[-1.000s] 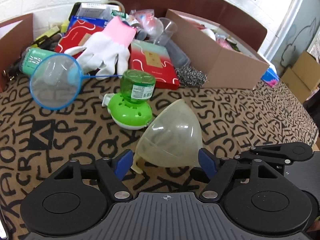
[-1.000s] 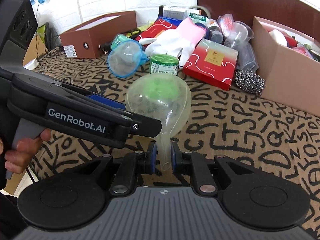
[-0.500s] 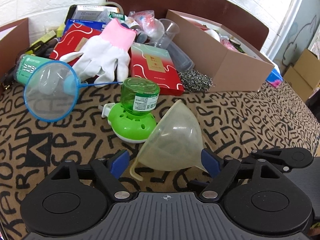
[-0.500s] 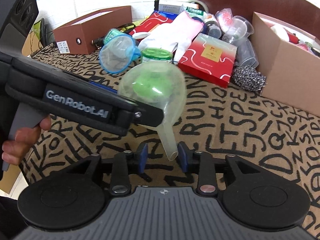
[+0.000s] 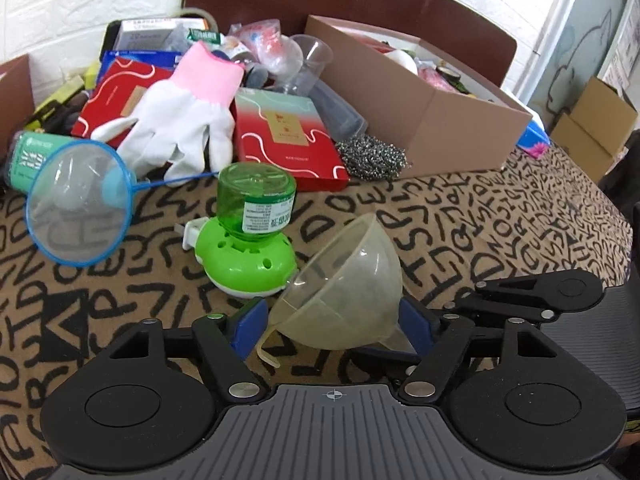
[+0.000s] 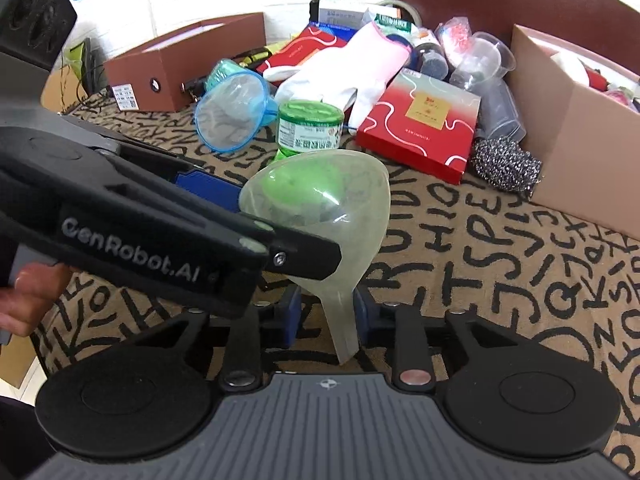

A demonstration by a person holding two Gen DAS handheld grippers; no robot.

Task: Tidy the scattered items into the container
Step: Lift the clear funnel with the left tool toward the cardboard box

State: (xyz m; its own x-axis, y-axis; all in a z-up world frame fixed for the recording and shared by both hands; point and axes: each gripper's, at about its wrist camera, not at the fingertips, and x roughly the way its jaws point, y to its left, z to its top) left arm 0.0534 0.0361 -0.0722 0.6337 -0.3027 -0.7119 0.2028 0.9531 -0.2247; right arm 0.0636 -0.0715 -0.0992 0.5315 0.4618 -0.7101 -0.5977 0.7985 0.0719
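Observation:
A translucent plastic funnel [image 5: 344, 296] is held above the patterned table, its cone between the blue pads of my left gripper [image 5: 332, 324], which is shut on it. In the right wrist view the funnel [image 6: 324, 216] points its spout down between the pads of my right gripper [image 6: 326, 312], which stands open around the spout without gripping it. The brown cardboard container [image 5: 440, 120] sits at the back right with several items inside. A green mosquito-repellent plug with bottle [image 5: 248, 240] stands just beyond the funnel.
Scattered behind: a blue hand net [image 5: 80, 208], a white and pink glove [image 5: 184, 120], red boxes [image 5: 284, 140], a steel scourer [image 5: 372, 156], clear plastic cups [image 5: 312, 60]. A second brown box [image 6: 180, 68] stands at the far left.
My right gripper has opened off the funnel's spout. The left gripper has closed onto the funnel's cone and now carries it, tilted, slightly higher.

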